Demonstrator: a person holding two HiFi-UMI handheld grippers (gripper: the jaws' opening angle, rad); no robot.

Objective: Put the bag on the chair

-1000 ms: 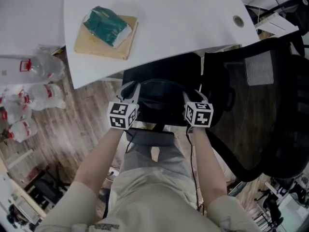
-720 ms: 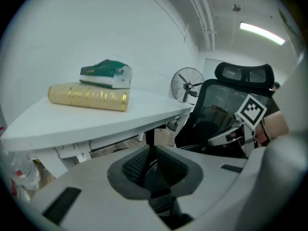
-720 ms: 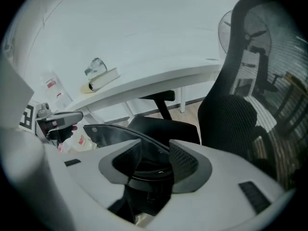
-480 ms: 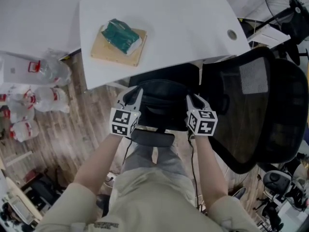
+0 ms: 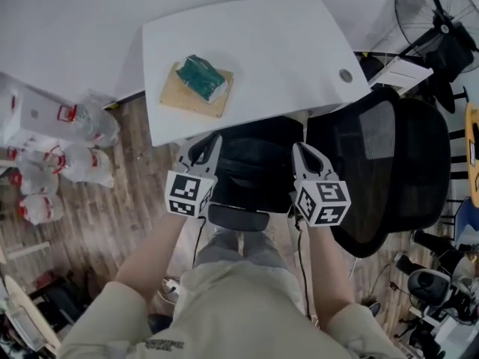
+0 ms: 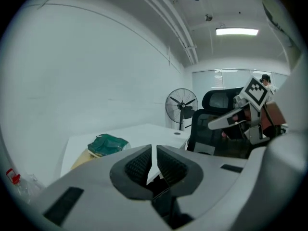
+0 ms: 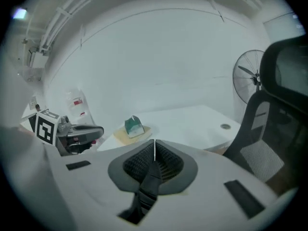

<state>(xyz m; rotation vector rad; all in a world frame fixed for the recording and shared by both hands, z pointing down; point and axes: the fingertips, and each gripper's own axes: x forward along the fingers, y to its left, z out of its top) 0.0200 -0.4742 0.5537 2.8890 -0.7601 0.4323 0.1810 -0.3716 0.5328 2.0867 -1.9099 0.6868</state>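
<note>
The white bench (image 5: 277, 58) fills the far side. The black mesh chair (image 5: 389, 170) stands at its right corner, with a fan (image 5: 434, 13) behind it.

The black bag (image 5: 254, 163) hangs between the two claws, in front of the bench edge and just left of the chair's back. It is not on the chair.

The left claw (image 5: 213, 144) sits at the bag's upper left corner. Its jaws are narrow, with only a sliver of light between the pads (image 6: 137, 165) and something dark pinched low down.

The right claw (image 5: 299, 149) is at the upper right corner. Its jaws have just been closing and are now together on the bag's black strap (image 7: 150, 182), which trails out below the pads.

Clear plastic bottles (image 5: 75, 163) lie on the wooden floor to the left. A wooden board (image 5: 196, 96) rests on the bench, and a green packet (image 5: 206, 77) sits on top of it.
</note>
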